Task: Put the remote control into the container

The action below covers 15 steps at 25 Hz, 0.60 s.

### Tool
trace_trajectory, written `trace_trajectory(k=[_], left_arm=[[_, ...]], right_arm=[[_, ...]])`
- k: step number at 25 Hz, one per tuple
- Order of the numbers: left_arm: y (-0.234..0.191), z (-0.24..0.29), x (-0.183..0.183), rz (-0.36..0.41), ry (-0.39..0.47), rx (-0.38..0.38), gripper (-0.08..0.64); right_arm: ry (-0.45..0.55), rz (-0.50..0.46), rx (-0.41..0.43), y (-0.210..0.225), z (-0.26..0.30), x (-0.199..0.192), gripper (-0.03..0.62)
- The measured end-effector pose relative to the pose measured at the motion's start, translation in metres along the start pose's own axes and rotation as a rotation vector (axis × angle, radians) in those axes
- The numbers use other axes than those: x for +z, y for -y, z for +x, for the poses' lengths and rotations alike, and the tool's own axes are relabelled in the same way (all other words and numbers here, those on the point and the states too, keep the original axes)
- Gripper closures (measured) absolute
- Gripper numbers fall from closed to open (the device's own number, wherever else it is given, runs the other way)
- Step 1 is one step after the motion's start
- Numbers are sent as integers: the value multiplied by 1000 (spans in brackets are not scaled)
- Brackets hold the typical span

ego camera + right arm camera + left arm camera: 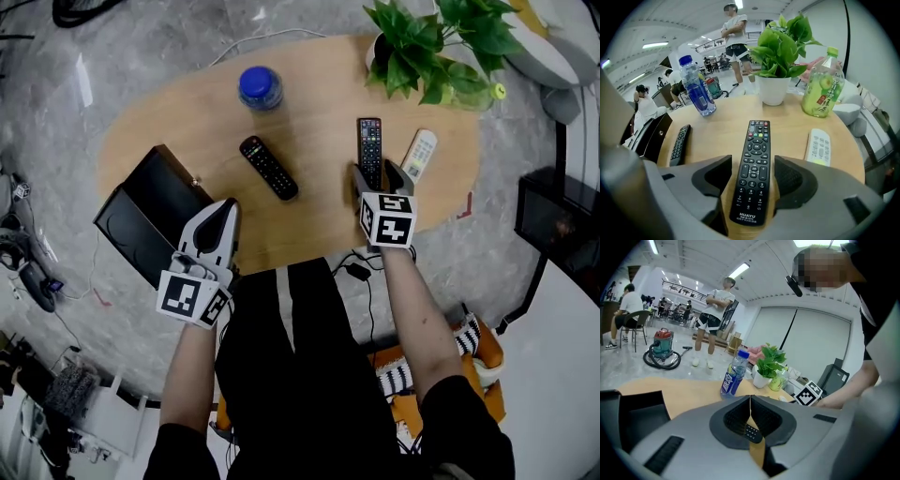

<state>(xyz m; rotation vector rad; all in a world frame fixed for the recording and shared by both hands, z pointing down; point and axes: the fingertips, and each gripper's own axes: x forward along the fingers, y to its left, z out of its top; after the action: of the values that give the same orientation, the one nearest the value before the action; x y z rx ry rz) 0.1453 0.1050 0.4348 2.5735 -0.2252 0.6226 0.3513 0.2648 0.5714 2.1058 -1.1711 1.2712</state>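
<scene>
Nearest the person, the left gripper [225,214] has its jaws pressed together on nothing, its tip beside the black container [150,202] at nine o'clock on the table [319,230]. The right gripper [379,178] has its jaws wide apart, straddling the near end of a black remote control [369,145] at one o'clock without touching it. As I read it, nothing is done yet: gripping, carrying and dropping all remain. Farther out lie a second black remote [268,167] at eleven and a white remote [419,154] at two.
</scene>
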Motion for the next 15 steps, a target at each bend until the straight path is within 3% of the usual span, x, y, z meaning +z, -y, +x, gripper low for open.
trace_trajectory(k=[9, 15], left_arm=[[-17, 1, -7, -23, -14, 19, 552], [-23, -8, -10, -44, 0, 31, 552]], right_arm=[[-74, 90, -41, 9, 21, -13, 327], [-81, 34, -23, 5, 17, -11, 342]])
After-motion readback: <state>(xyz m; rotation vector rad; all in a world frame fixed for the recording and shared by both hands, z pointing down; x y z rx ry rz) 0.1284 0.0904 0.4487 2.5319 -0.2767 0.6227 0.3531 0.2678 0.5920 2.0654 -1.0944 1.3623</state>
